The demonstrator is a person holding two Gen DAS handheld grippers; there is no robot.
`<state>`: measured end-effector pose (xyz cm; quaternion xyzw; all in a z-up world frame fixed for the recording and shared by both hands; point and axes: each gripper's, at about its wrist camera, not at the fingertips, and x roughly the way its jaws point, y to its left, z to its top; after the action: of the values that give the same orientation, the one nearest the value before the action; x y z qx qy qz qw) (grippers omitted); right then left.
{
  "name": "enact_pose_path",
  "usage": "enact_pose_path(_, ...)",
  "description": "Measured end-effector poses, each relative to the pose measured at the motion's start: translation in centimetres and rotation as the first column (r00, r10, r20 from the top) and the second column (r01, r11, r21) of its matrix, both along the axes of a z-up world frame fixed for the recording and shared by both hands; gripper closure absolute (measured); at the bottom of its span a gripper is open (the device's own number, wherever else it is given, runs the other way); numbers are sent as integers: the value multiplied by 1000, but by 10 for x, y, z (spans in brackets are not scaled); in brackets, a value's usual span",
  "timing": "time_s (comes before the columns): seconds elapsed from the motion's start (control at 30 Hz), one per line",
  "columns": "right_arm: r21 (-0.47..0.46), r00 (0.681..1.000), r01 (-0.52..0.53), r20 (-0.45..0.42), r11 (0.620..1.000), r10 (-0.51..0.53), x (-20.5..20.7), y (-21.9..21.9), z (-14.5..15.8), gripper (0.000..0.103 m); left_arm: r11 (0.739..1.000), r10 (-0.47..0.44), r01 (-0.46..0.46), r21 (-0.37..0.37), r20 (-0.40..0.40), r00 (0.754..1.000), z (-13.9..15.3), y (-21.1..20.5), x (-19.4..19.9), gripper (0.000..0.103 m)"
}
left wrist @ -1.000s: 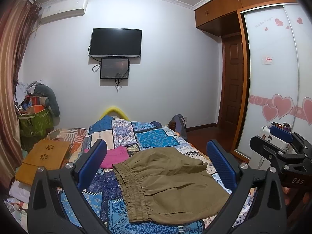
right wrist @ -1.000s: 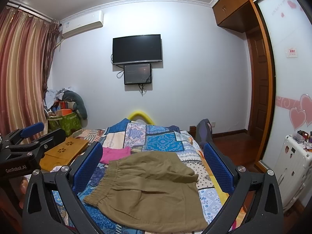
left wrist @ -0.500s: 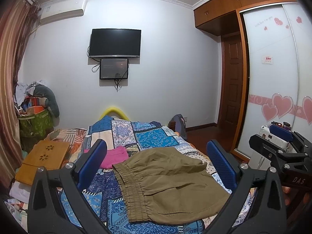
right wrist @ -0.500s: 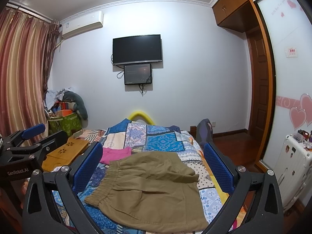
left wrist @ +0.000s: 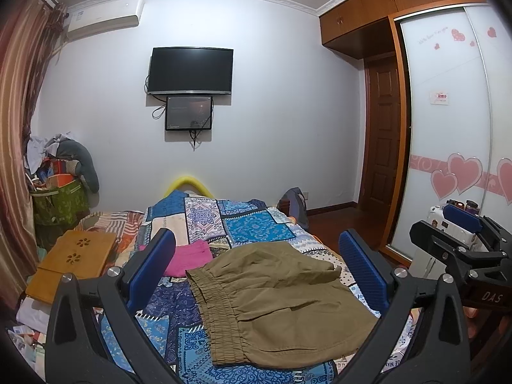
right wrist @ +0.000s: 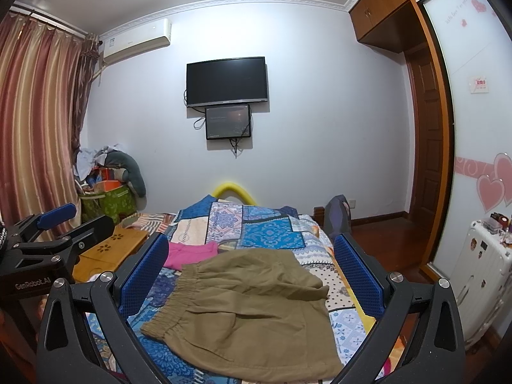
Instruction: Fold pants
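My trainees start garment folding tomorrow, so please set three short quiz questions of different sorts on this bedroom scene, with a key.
1. True or false: the left gripper is shut on the khaki pants.
2. Which garment lies just beyond the pants' elastic waistband? A) pink garment B) white shirt C) black sock
3. Fill in: the pants lie on the patchwork ____.

Key
1. False: both the left gripper and the right gripper are open and clear of the fabric.
2. A
3. bedspread

Black tongs [left wrist: 256, 272], blue ribbed pads [left wrist: 363, 268]
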<state>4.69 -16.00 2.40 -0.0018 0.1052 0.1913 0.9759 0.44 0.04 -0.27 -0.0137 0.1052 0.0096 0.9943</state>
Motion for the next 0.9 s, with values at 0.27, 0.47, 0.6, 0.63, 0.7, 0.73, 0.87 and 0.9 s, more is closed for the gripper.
enact_pose_path(0.27, 0, 1000, -3, 0, 1000, 3, 0, 1, -1, 0, 1000, 3, -3, 0, -3, 1000, -1, -1, 0, 0)
enact_pose_path(0.47, -1, 1000, -3, -4, 1000, 3, 2, 1, -1, 0, 1000, 3, -3, 1, -3, 1000, -1, -1, 0, 0)
enact_pose_path(0.6, -5, 1000, -5, -10, 1000, 4, 5, 2, -4, 0, 1000, 5, -5, 4, -7, 1000, -2, 0, 1, 0)
enact_pose_path(0.63, -7, 1000, -4, -14, 1000, 4, 7, 1, -5, 0, 1000, 6, -6, 5, -10, 1000, -2, 0, 3, 0)
enact_pose_path(0.7, -12, 1000, -3, -21, 1000, 3, 9, 2, -6, 0, 1000, 3, -3, 4, -20, 1000, -4, 1, 6, 0)
enact_pose_path(0.73, -14, 1000, -1, -27, 1000, 1, 12, 2, -8, 0, 1000, 0, 0, 1, -30, 1000, -5, 3, 9, 0)
enact_pose_path(0.87, -25, 998, 11, -64, 1000, -13, 27, 0, -19, 0, 1000, -3, 2, -12, -73, 997, -12, 9, 25, 0)
enact_pose_path(0.9, -26, 997, 15, -75, 1000, -17, 32, -2, -23, 0, 1000, -2, 1, -12, -88, 996, -14, 10, 30, 0)
